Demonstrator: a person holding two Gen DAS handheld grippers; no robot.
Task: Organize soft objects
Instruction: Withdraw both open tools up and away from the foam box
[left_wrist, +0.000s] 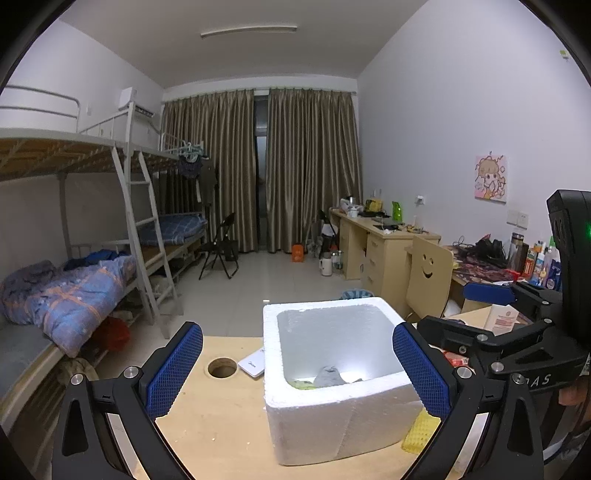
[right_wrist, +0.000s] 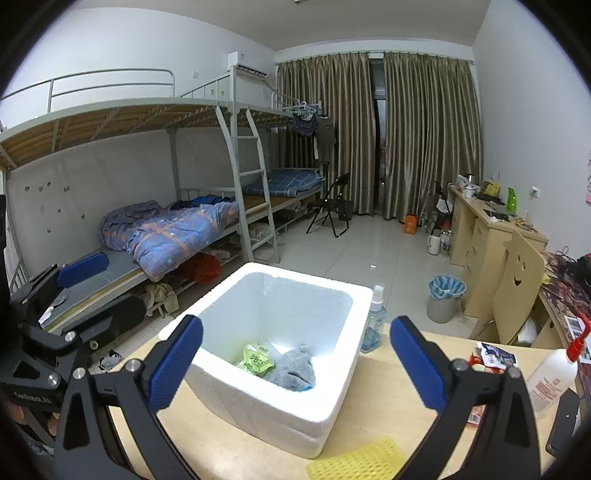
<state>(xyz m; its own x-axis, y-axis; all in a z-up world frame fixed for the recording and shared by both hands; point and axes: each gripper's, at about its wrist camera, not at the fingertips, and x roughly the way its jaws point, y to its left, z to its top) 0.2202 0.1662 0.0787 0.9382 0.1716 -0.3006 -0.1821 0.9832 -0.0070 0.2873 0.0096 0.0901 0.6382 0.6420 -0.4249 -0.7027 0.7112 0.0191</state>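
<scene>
Both grippers, left (left_wrist: 297, 369) and right (right_wrist: 295, 363), have fingers spread wide, empty; between them sits the foam box (right_wrist: 258, 402) holding a grey cloth (right_wrist: 293, 369) and green packet (right_wrist: 255, 360).

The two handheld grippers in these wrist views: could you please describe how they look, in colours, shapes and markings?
Both are alike: the left gripper and the right gripper have black angular arms joined by silver round bolts, ending in flat blue fingers with a fine grid texture. In the left wrist view, the right gripper's body shows a small green light and partly hidden white lettering.
</scene>
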